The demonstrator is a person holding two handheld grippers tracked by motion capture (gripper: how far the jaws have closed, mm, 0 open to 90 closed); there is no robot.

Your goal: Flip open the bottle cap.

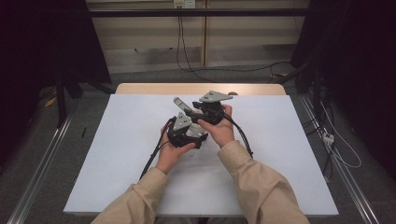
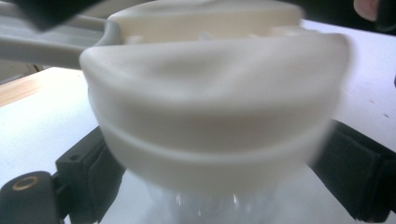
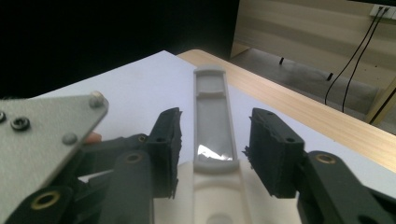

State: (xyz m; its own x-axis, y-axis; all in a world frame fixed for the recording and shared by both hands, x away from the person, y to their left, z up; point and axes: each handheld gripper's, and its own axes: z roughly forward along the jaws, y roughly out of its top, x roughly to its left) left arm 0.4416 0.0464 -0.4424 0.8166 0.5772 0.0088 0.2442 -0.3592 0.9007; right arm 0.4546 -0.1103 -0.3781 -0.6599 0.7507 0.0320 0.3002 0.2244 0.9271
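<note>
While clamped by its rounded body in the left claw (image 2: pixel 219 179), hangs just above the middle of the counter (image 1: pixel 116 154) as a white tool (image 2: pixel 215 107) with a long grey-white handle (image 3: pixel 212 121), clear plastic showing beneath the body. Grips there with both black pads, each pressed to a side of that smooth, bulging shell. Stands open at the right claw (image 3: pixel 212 140), one jaw on either side of the handle with a gap to each, nothing pinched. Could go wrong first at the left grip, by judgement: curved, glossy sides offer the pads little purchase, so a twist or pull from the far end may roll the body out and drop it onto the counter. Could also misfire on closing the right claw: set slightly off-centre or askew, would catch the handle's edge and lever the tool against the left pads rather than seize it squarely. May flex or crack the translucent inset in the handle if squeezed hard across it. Risks a snag too, with both claws crowded close and the cables (image 1: pixel 152 161) trailing beneath. Shows no brand, label or lettering to read: none on the tool, none on the grey plate (image 3: pixel 42 140), none on the counter's white sheet; too blurred in the left gripper view to rule out fine embossing.
</note>
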